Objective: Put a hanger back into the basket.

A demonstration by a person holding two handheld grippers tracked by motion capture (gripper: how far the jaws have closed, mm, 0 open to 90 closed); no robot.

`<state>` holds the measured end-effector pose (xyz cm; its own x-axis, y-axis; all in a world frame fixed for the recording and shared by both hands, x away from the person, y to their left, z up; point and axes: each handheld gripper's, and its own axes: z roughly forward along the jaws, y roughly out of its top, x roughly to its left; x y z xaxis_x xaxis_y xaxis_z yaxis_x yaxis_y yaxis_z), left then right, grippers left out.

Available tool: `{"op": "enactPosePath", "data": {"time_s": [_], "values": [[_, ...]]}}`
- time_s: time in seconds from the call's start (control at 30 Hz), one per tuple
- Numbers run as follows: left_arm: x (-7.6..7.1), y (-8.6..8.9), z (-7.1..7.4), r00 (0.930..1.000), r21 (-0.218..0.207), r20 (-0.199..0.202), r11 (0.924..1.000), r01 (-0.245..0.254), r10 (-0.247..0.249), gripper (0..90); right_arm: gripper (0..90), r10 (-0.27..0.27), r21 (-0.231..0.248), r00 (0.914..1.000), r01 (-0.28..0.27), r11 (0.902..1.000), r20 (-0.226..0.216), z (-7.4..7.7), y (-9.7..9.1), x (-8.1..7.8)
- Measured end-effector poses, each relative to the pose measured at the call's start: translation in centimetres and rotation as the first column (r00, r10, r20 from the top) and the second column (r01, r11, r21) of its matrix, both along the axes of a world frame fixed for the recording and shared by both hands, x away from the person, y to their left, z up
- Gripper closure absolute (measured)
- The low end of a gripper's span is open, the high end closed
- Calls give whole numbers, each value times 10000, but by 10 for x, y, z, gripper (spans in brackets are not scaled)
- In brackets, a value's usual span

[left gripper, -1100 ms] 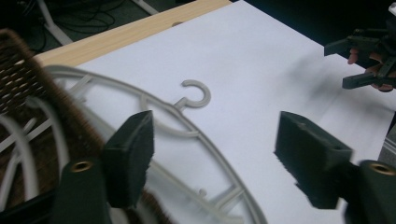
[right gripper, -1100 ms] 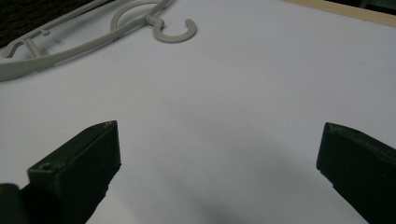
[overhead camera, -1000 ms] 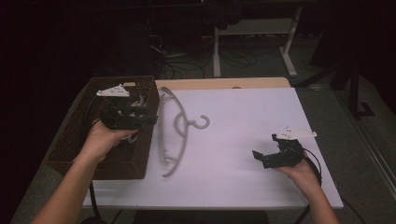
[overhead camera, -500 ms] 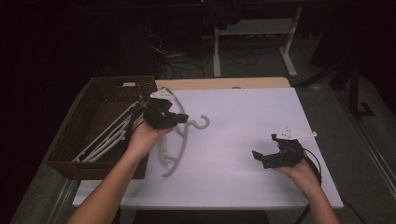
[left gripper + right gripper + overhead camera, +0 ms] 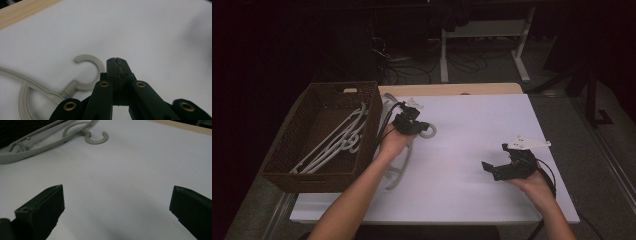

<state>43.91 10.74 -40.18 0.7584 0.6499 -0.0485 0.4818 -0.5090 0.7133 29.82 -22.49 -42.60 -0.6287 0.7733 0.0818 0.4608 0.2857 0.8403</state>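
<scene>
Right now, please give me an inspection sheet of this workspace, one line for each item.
Surface: white table top, wooden edge at the far side.
Job's things: grey hanger lying flat on the top; more hangers in the brown basket.
Clutter: nothing seen.
Grippers: left gripper shut and empty beside the hanger's hook; right gripper open, empty.
Cables: black cable from the left gripper.
Surroundings: dark floor, white desk legs.
</scene>
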Motion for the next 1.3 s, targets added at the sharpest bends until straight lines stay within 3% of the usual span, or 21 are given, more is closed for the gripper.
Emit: {"op": "enactPosePath", "data": {"time_s": [0.2, 0.43, 0.63, 0.83, 1.1, 1.3], "values": [[22, -12, -29, 9997, 493, -259, 9988, -37, 50, 900, 0, 23, 13, 10000, -23, 10000, 5, 0, 0, 0], [35, -17, -50, 9976, 757, -632, 9968, -244, 292, 900, 0, 3, 61, 10000, -3, 10000, -1, 0, -1, 0], [36, -18, -51, 9960, 469, -863, 9987, -193, 233, 900, 0, -16, 90, 10000, 16, 10000, 4, 0, -2, -1], [29, -27, -51, 9917, 250, -1216, 9986, 456, -423, 900, 0, 14, 66, 10000, -14, 10000, 8, 0, -1, 0], [10, -49, -51, 9756, 38, -1616, 9885, 1514, -1488, 900, 0, 20, 36, 10000, -20, 10000, -4, 0, 0, 0], [-14, -72, -52, 9538, -26, -1761, 9691, 2467, -2433, 900, 0, 21, 21, 10000, -21, 10000, 2, 0, 0, 0]]}}
